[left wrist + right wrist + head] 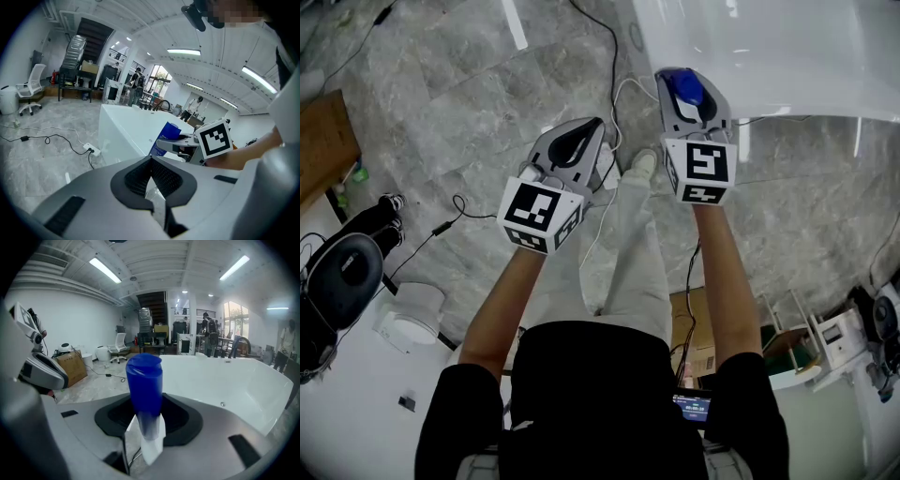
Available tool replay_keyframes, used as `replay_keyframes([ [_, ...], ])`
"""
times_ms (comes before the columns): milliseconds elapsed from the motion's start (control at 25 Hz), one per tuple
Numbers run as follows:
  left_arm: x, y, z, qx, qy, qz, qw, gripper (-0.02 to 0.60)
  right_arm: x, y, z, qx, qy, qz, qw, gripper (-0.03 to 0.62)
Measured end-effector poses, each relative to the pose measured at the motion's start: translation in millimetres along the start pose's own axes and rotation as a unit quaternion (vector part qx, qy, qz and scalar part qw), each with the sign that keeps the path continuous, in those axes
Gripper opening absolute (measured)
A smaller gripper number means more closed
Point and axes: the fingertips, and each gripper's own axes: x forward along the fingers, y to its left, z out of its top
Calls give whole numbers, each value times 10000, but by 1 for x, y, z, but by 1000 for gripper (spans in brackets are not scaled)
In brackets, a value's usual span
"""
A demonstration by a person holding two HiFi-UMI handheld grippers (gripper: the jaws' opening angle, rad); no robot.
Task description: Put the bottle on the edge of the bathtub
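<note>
Beside the white bathtub (811, 101) a person stands on the grey stone floor (450, 103), a gripper in each hand, both arms stretched forward. The right gripper (692, 92) is clamped on the blue bottle (144, 380). Its own view shows the jaws pinching the bottle's near end, with the rest of the bottle standing clear beyond the fingertips. The left gripper (577, 142) carries nothing, and its jaws are pressed together with no gap.

What matters next is how the bottle lies relative to the tub's edge. Seen from above, the bottle sits at the tip of the right gripper, near the tub's near corner but not yet over the rim. The tub spreads ahead and to the right of it. The bottle's long axis seems to run along the jaws, pointing out toward the tub, not standing straight up. I'd judge the hand must carry it forward and right, then turn it so its base meets the flat edge.

The right hand is plainly the nearer one. The left hangs further back and to the side, over trailing cables (614, 56).
</note>
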Motion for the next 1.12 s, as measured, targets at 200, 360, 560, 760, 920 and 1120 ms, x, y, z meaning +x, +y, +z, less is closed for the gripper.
replay_keyframes([
  [200, -6, 4, 2, -1, -18, 10, 10000, 14, 0, 5, 2, 63, 32, 44, 10000, 189],
  [360, -6, 4, 2, -3, -26, 6, 10000, 14, 0, 5, -1, 95, 57, 59, 9999, 202],
  [560, -3, 1, 5, 2, -23, -13, 10000, 14, -1, 3, -1, 160, 66, 81, 9998, 218],
  [760, -2, -3, 15, 26, -71, -48, 10000, 14, -11, 3, 2, 178, 79, 76, 9998, 221],
  [920, -12, -5, 31, 134, -128, -43, 9998, 14, -31, 4, 8, 240, 93, 37, 9997, 222],
  [1120, -24, -12, 56, 284, -258, -41, 9993, 14, -62, 0, 18, 444, 84, -93, 9989, 221],
])
